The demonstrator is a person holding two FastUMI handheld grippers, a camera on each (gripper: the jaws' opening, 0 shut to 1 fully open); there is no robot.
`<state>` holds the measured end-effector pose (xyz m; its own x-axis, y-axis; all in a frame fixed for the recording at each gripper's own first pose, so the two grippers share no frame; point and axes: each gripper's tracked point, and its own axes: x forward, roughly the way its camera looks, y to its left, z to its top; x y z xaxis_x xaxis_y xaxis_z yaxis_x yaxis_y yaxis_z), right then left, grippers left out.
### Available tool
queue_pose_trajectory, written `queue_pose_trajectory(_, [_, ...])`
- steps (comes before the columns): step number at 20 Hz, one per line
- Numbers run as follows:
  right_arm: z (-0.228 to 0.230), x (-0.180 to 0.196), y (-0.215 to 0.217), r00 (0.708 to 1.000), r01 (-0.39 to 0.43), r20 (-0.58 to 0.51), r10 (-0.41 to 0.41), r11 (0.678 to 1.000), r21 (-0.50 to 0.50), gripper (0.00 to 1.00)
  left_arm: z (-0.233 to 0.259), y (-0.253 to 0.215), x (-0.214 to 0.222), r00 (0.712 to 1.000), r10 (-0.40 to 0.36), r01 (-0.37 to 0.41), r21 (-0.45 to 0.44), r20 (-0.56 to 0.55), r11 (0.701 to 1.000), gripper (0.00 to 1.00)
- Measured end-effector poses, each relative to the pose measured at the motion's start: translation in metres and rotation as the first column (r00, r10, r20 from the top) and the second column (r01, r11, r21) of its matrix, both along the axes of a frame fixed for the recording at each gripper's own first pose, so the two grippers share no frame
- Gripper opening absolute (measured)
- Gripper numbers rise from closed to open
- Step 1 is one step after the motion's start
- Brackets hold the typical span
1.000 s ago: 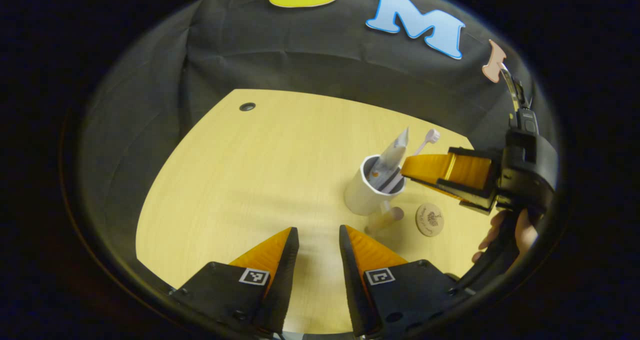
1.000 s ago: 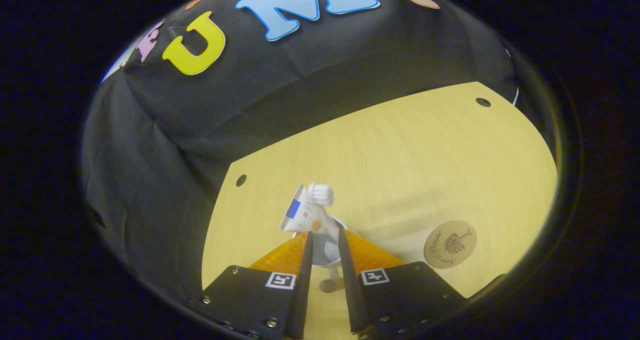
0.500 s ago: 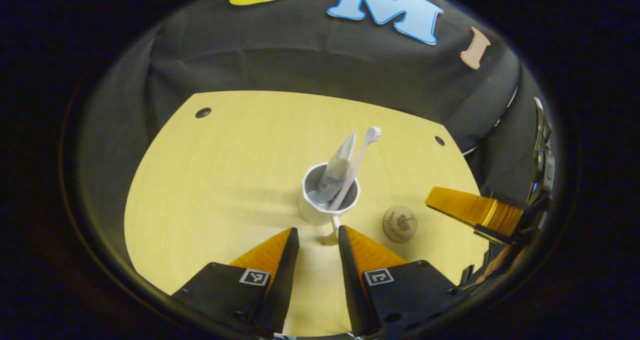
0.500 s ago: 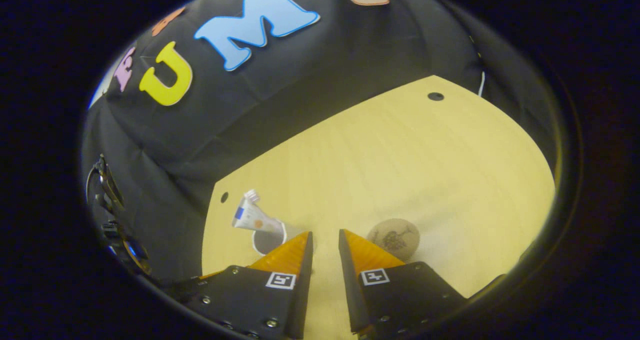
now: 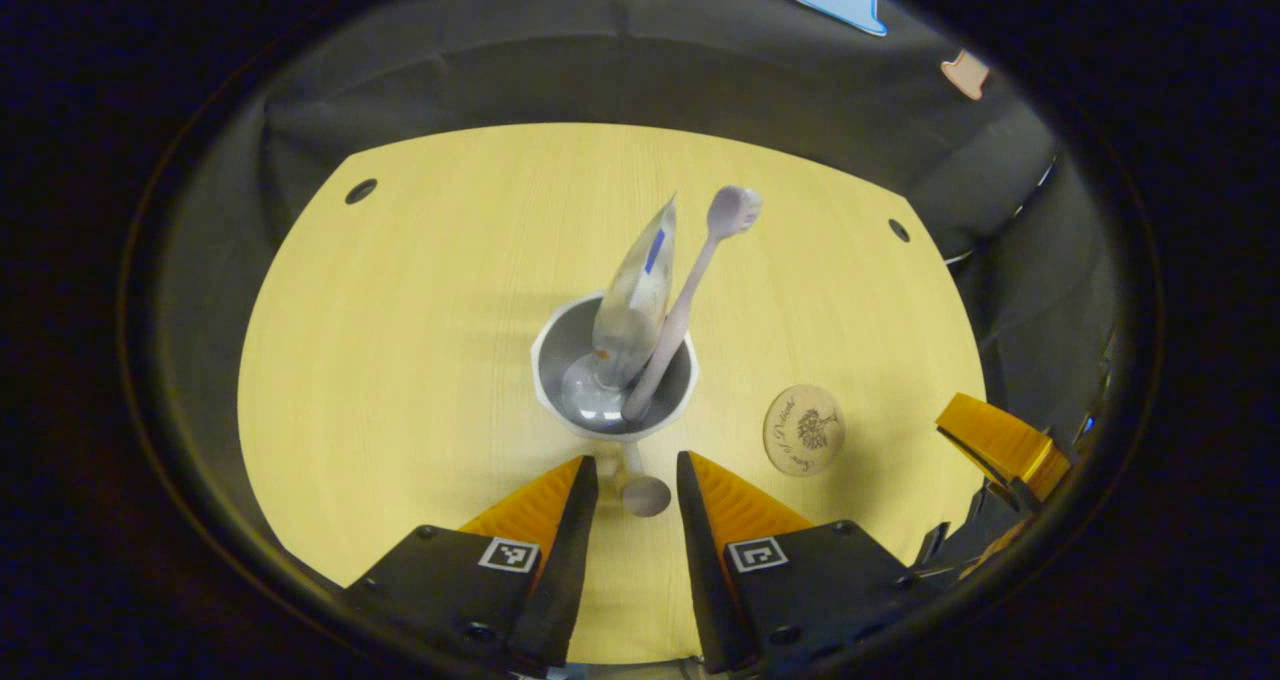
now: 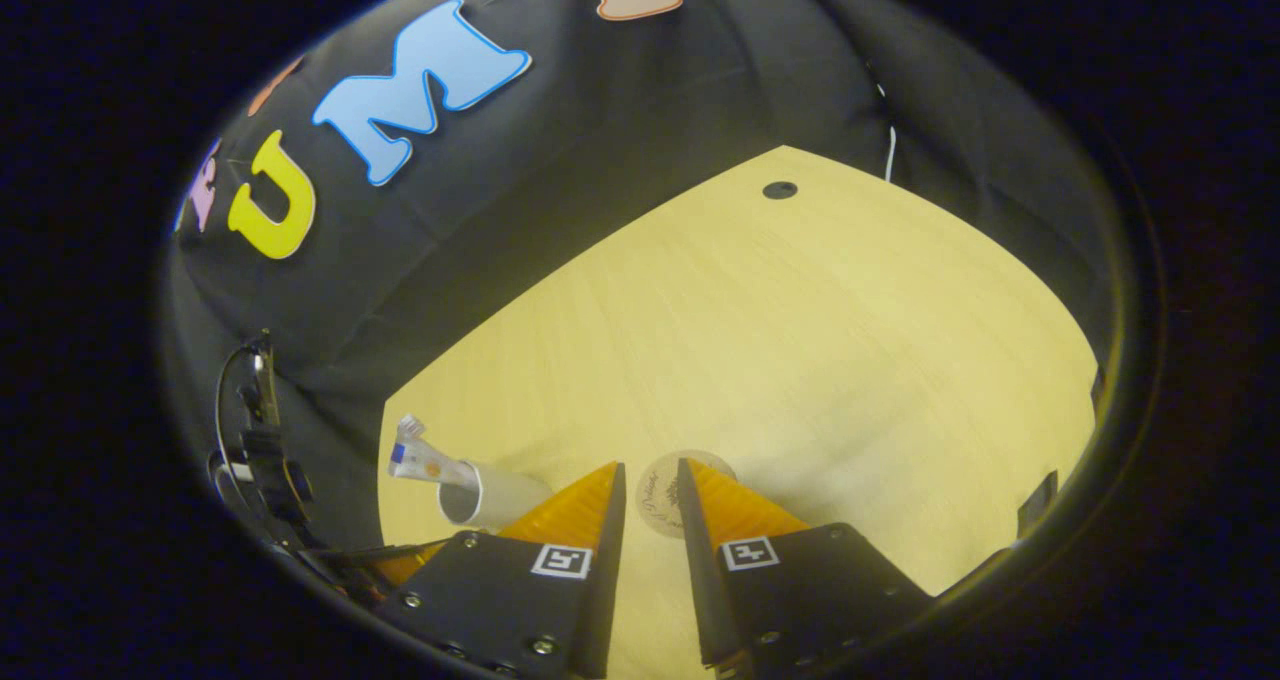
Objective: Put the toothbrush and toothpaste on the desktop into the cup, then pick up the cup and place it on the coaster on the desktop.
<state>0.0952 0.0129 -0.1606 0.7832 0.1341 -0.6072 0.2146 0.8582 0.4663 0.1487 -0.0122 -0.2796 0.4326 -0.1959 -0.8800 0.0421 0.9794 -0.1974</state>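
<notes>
A white cup [image 5: 560, 345] stands on the wooden desktop [image 5: 400, 380], seen from above in the left gripper view. A toothpaste tube [image 5: 635, 295] and a pale toothbrush [image 5: 700, 260] lean inside it. The cup's handle [image 5: 643, 493] shows in the gap of my left gripper [image 5: 635, 463], which is open and not pressing on it. The round wooden coaster [image 5: 803, 430] lies to the cup's right. In the right gripper view, my right gripper [image 6: 648, 470] is open over the coaster [image 6: 655, 495], with the cup [image 6: 490, 495] and toothpaste tube [image 6: 420, 460] at the lower left.
Small dark holes [image 5: 360, 191] sit near the desktop's far corners. The right gripper's orange finger [image 5: 1000, 445] shows at the right edge of the left gripper view. Part of the left gripper [image 6: 400, 563] shows beside the cup in the right gripper view. Black cloth walls the booth.
My right gripper has let go, drawn back from the cup and swung toward the coaster. My left gripper has moved in over the cup, so the handle now lies between its fingertips.
</notes>
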Motion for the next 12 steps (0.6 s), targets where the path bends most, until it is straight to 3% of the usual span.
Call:
queue_pose_trajectory(2, [-0.003,0.000,-0.007,1.000,0.011,-0.009,-0.011,1.000,-0.001,0.33,-0.015,0.002,0.003,0.999,0.009,-0.008,0.014,-0.047,1.000,0.54])
queue_pose_trajectory(3, [-0.005,0.000,-0.010,1.000,0.015,-0.014,-0.015,1.000,-0.002,0.33,-0.020,0.003,0.004,0.998,0.010,-0.009,0.015,-0.068,1.000,0.59])
queue_pose_trajectory(4, [-0.006,0.001,-0.012,1.000,0.018,-0.019,-0.018,1.000,-0.003,0.33,-0.026,0.004,0.005,0.996,0.010,-0.008,0.018,-0.087,1.000,0.54])
queue_pose_trajectory(6, [-0.009,0.003,-0.017,0.999,0.027,-0.030,-0.027,1.000,-0.003,0.33,-0.036,0.007,0.007,0.993,0.006,-0.002,0.030,-0.117,1.000,0.59])
queue_pose_trajectory(7, [-0.010,0.006,-0.021,0.999,0.034,-0.037,-0.034,0.999,-0.003,0.33,-0.040,0.012,0.008,0.991,0.004,0.001,0.038,-0.130,0.999,0.53])
queue_pose_trajectory(10, [-0.017,0.007,-0.028,0.997,0.047,-0.056,-0.047,0.999,-0.007,0.33,-0.040,0.027,0.009,0.988,0.010,-0.005,0.029,-0.152,1.000,0.53])
queue_pose_trajectory(12, [-0.021,0.007,-0.031,0.996,0.053,-0.068,-0.053,0.999,-0.004,0.33,-0.031,0.039,0.008,0.989,0.004,0.001,0.033,-0.149,0.999,0.44])
